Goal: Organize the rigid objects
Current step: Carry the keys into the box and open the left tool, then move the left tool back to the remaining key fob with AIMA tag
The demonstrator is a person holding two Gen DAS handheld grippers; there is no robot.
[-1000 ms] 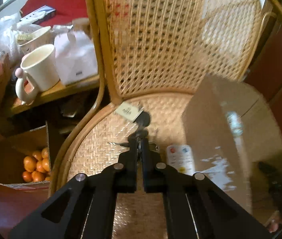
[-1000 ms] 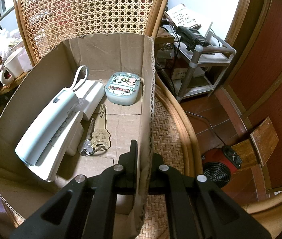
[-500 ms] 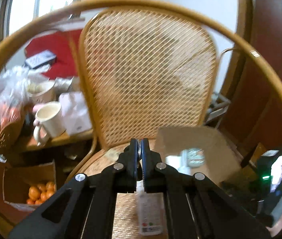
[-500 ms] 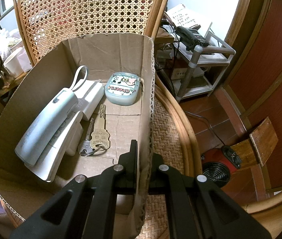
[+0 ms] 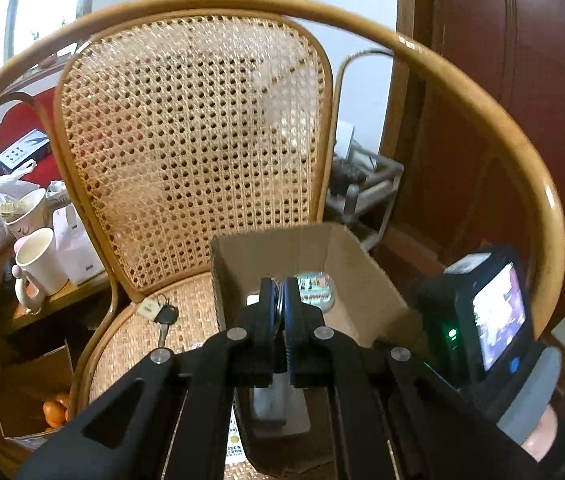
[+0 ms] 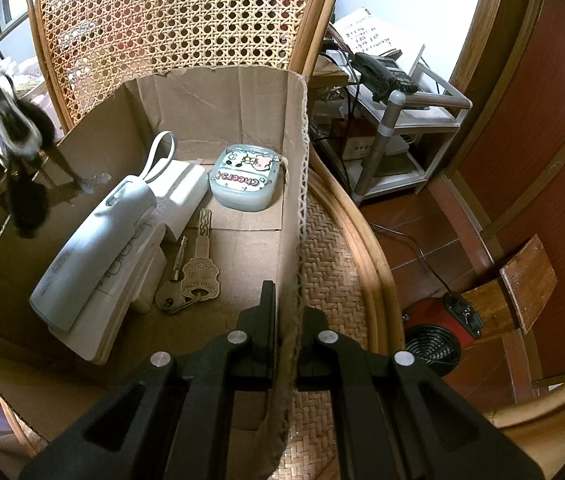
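An open cardboard box stands on the cane chair seat. My right gripper is shut on the box's right wall. Inside lie a pale blue handset on a white base, a white block with a loop, a pale case marked "Cheers" and a brass key with a silver one. My left gripper is shut on a thin ring. From it a blurred bunch of keys with black fobs hangs over the box's left edge.
A key with a white tag lies on the seat left of the box. Mugs crowd a side table, with a box of oranges below. A metal shelf with a telephone and a red heater stand to the right.
My left gripper has risen from the seat and swung right, toward the box. The hanging keys have come into the right wrist view at the box's left edge. The right gripper has not moved.
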